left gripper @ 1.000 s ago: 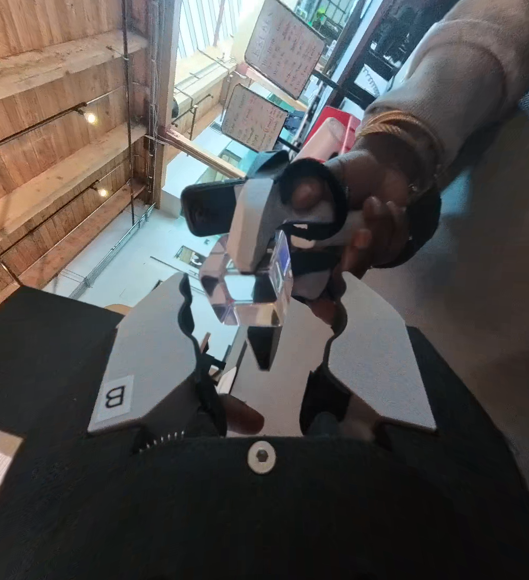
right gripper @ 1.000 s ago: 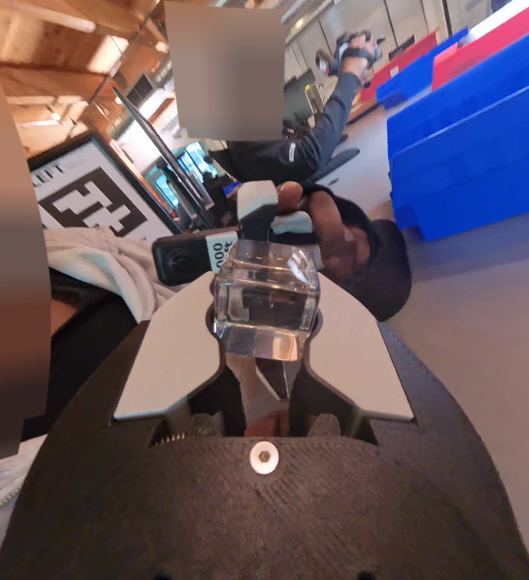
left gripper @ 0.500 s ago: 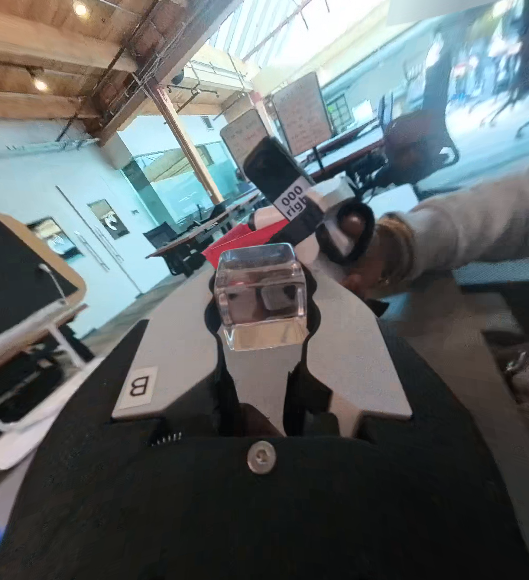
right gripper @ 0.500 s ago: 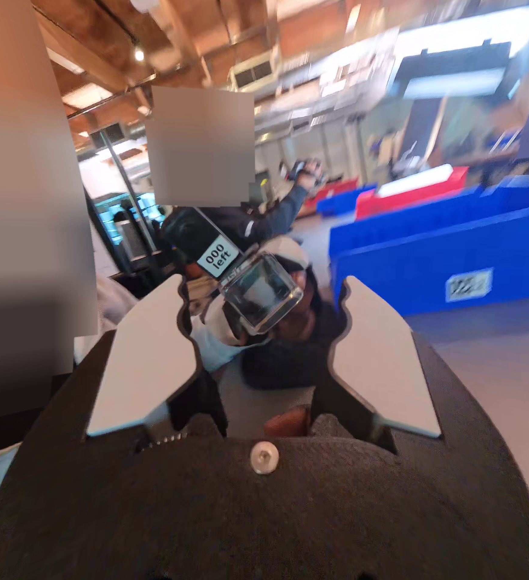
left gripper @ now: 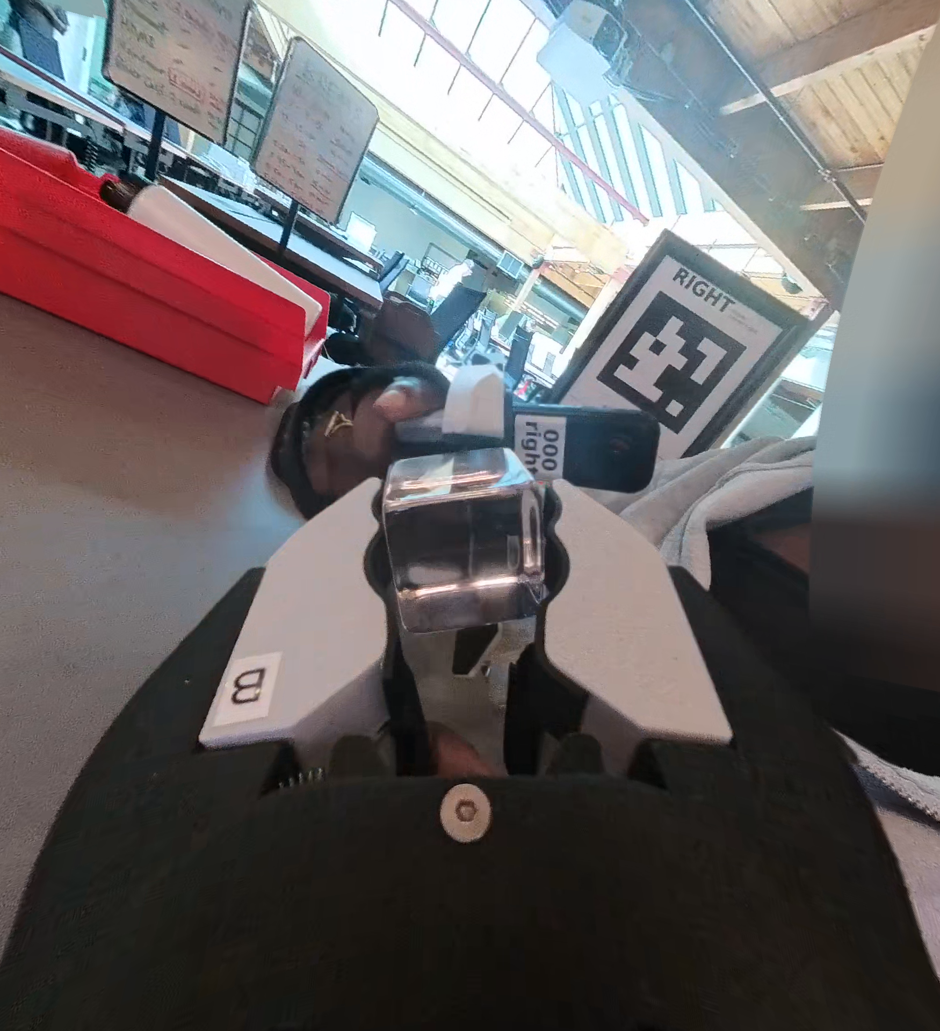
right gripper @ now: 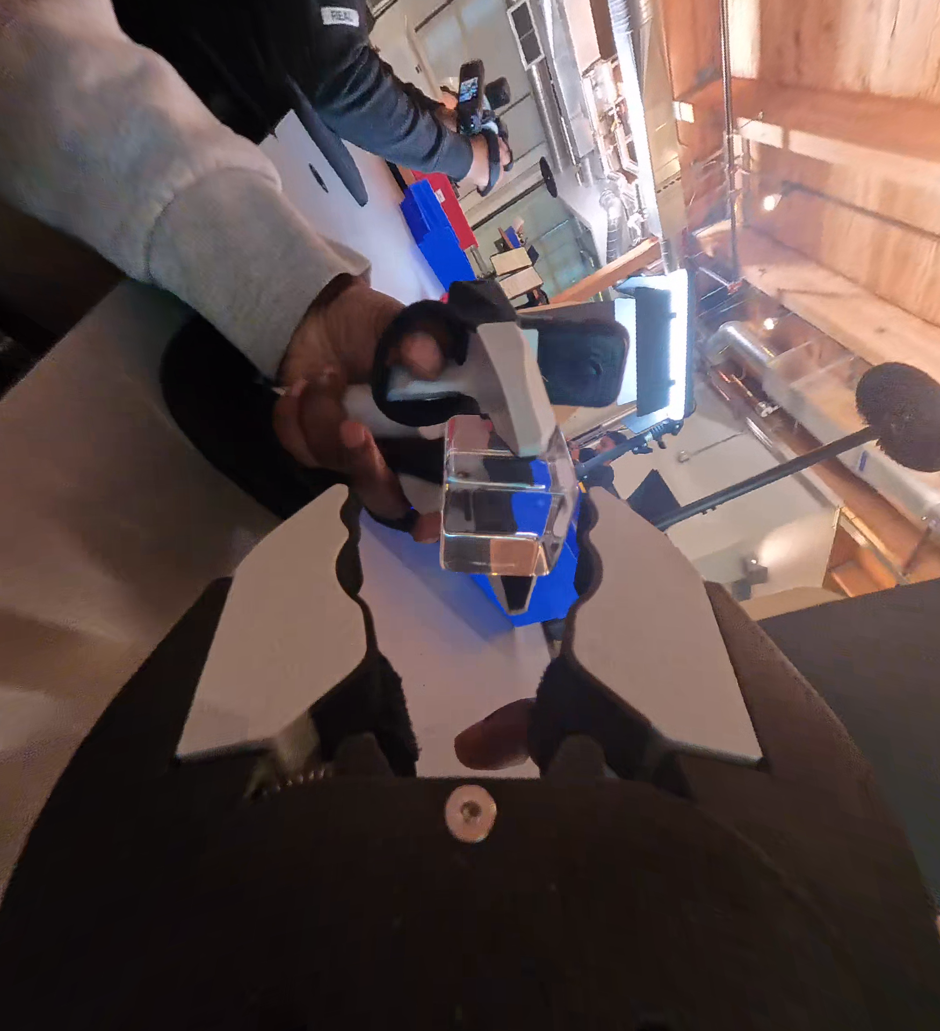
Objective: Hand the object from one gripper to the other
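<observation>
A clear cube [left gripper: 462, 547] sits clamped between the two grey fingers of my left gripper [left gripper: 462, 502], which is shut on it. In the right wrist view the same cube [right gripper: 507, 502] hangs between the spread fingers of my right gripper [right gripper: 468, 502], which is open. The cube lies close to the right-hand finger [right gripper: 624, 586] and clear of the left-hand one. The left gripper's grey finger [right gripper: 512, 390] presses on the cube from above, held by a hand in a grey sleeve. The right gripper's body [left gripper: 512, 429] shows just beyond the cube in the left wrist view.
A grey table top [left gripper: 94, 530] carries red bins [left gripper: 122, 251] at the left and a framed marker board [left gripper: 680, 351] behind. Blue bins [right gripper: 434, 223], a lit light panel [right gripper: 657, 346], a microphone boom [right gripper: 908, 424] and another person's arm [right gripper: 401, 123] show in the right wrist view. My left and right fingertips are right by each other.
One second ago my right gripper held the cube and the left was open. The left closed on it, the right let go, and the open right fingers now stand around the cube again.
</observation>
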